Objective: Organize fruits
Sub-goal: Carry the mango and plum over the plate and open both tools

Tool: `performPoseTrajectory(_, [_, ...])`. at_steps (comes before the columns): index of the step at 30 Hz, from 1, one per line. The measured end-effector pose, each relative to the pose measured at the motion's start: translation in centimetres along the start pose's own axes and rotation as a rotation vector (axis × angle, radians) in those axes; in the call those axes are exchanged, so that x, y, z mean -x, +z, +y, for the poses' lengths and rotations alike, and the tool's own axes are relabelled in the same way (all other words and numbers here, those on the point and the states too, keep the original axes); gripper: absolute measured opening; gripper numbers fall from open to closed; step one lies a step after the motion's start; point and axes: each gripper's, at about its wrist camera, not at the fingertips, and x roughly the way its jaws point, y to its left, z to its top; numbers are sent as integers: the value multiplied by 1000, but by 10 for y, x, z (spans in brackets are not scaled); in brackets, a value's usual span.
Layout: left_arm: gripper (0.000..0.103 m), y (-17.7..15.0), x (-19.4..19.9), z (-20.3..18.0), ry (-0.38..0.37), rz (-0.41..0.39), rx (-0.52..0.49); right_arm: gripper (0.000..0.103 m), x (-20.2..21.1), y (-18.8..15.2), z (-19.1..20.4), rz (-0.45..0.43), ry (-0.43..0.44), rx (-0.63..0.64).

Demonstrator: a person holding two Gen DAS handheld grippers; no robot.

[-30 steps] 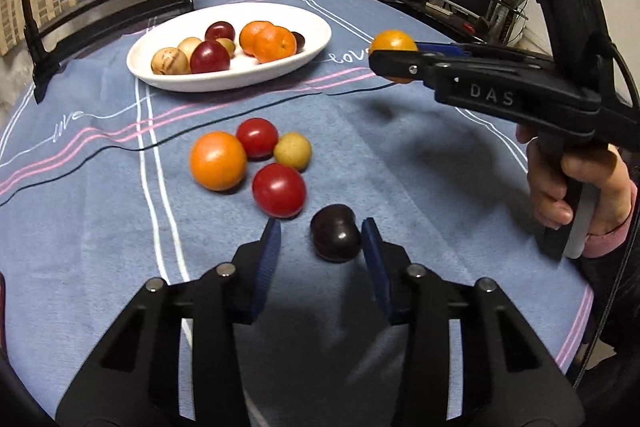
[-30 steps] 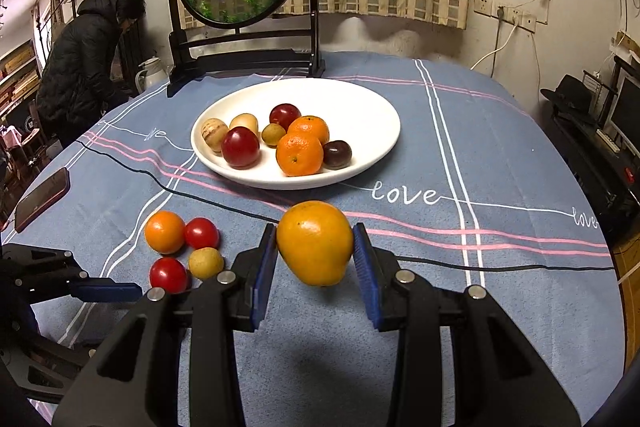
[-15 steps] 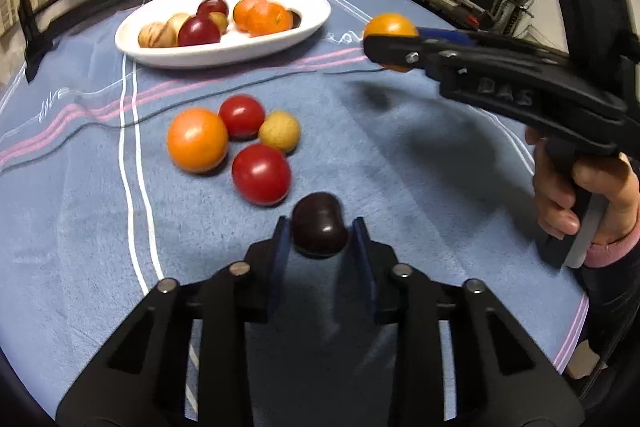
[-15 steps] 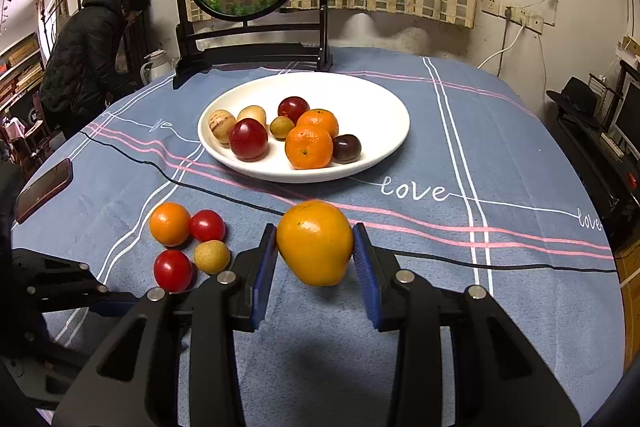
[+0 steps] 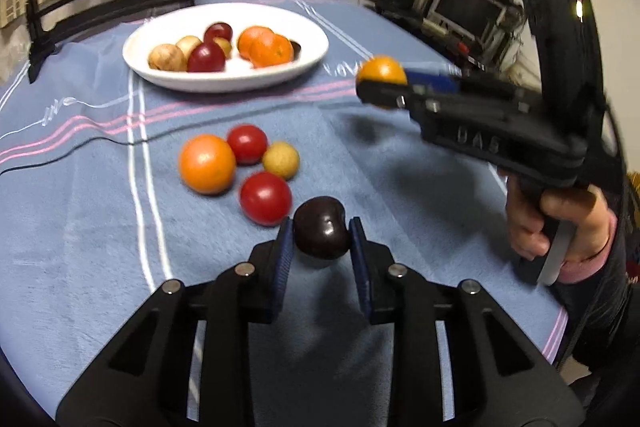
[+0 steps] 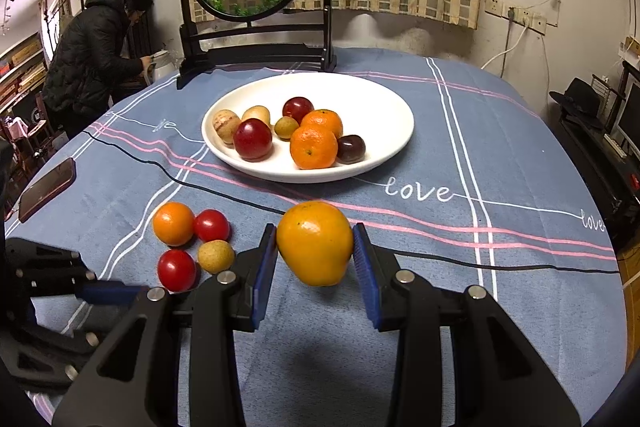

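The white plate [image 6: 394, 131] on the bench holds oranges, plums and small pale fruits. The left gripper [image 5: 320, 259] pinches a dark plum [image 5: 320, 228]; the right gripper [image 6: 316, 263], raised, clamps a yellow-orange fruit [image 6: 315, 243].

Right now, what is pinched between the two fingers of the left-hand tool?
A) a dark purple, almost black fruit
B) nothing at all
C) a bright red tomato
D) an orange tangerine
A: in the left wrist view the left gripper has its blue pads pressed against both sides of the dark purple fruit, while the red tomato lies free on the cloth beside it.
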Motion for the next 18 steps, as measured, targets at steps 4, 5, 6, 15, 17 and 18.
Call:
performPoseTrajectory(4, [29, 11, 8, 11, -17, -36, 33, 38, -1, 2, 1, -26, 14, 11])
performPoseTrajectory(5, [29, 15, 8, 14, -17, -38, 35, 38, -2, 3, 1, -30, 13, 12])
performPoseTrajectory(6, [29, 22, 8, 17, -12, -43, 43, 38, -3, 4, 0, -33, 12, 10])
performPoseTrajectory(15, [29, 95, -1, 46, 81, -144, 105, 38, -27, 37, -23, -160, 10, -110])
performPoseTrajectory(17, [29, 115, -6, 57, 123, -168, 117, 38, -40, 48, -34, -169, 19, -163])
performPoseTrajectory(18, [29, 125, -10, 66, 134, -179, 135, 38, -47, 52, -37, -170, 17, -175])
